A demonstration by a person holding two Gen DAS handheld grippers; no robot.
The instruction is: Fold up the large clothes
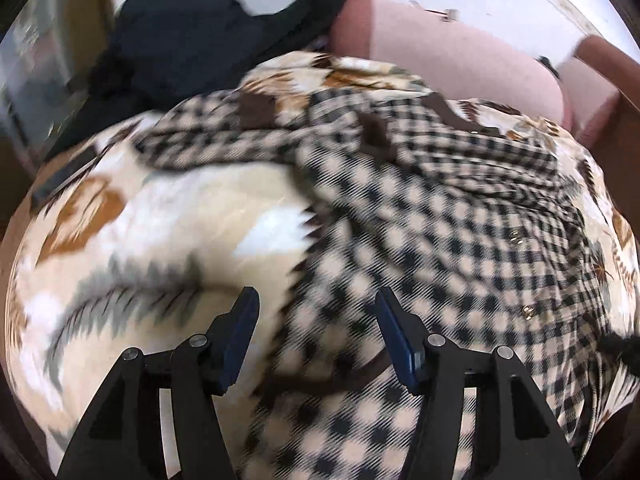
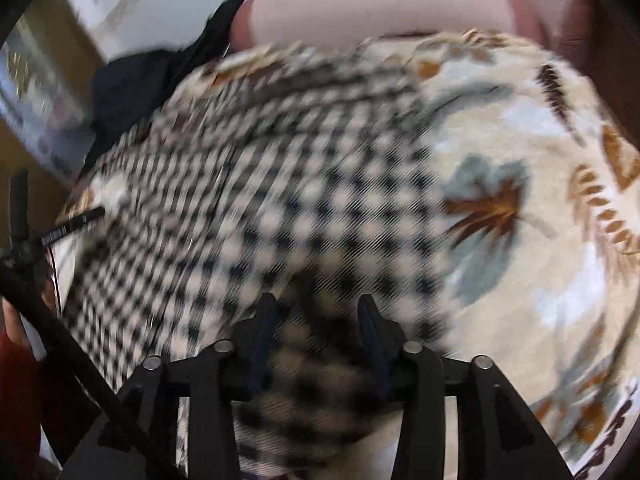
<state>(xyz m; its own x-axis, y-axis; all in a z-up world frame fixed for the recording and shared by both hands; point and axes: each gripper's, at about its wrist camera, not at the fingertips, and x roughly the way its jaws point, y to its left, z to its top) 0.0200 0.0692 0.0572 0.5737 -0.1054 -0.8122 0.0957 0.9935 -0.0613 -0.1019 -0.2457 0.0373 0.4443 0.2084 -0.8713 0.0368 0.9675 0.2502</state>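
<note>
The checked garment (image 1: 420,208) lies spread on a leaf-patterned blanket (image 1: 160,216), near a black cloth (image 1: 180,40) and a pink pillow (image 1: 460,60) at the far side. The left tool (image 1: 318,304) is released above the garment's edge, its jaws apart with nothing pinched. The right tool (image 2: 318,312) hangs over the checked fabric; blur hides whether it pinches it.
</note>
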